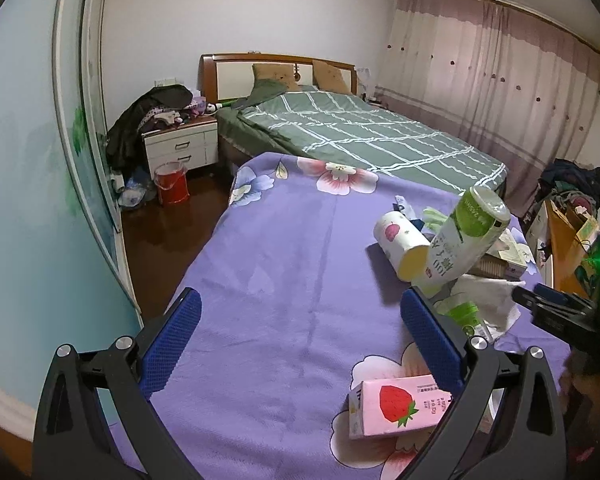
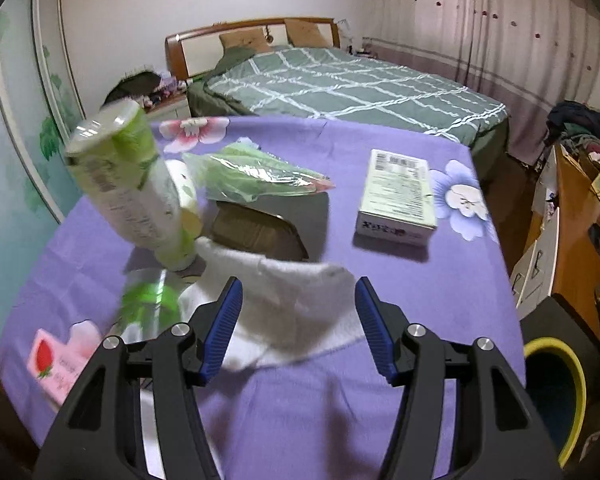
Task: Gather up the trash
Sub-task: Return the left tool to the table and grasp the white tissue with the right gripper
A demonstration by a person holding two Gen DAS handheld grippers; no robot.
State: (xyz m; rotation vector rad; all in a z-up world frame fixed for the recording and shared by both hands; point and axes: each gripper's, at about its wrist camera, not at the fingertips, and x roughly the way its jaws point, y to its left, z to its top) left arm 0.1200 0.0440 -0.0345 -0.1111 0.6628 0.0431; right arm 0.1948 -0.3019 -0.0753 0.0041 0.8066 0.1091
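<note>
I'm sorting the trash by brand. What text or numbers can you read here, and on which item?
"100": upside down on the tilted green bottle; the other characters there are unclear.
Pink strawberry carton: small print, too small to read.
Pale green box: barcode label and print lines, too blurred to read.
White tube: a picture only, no legible text.
</note>
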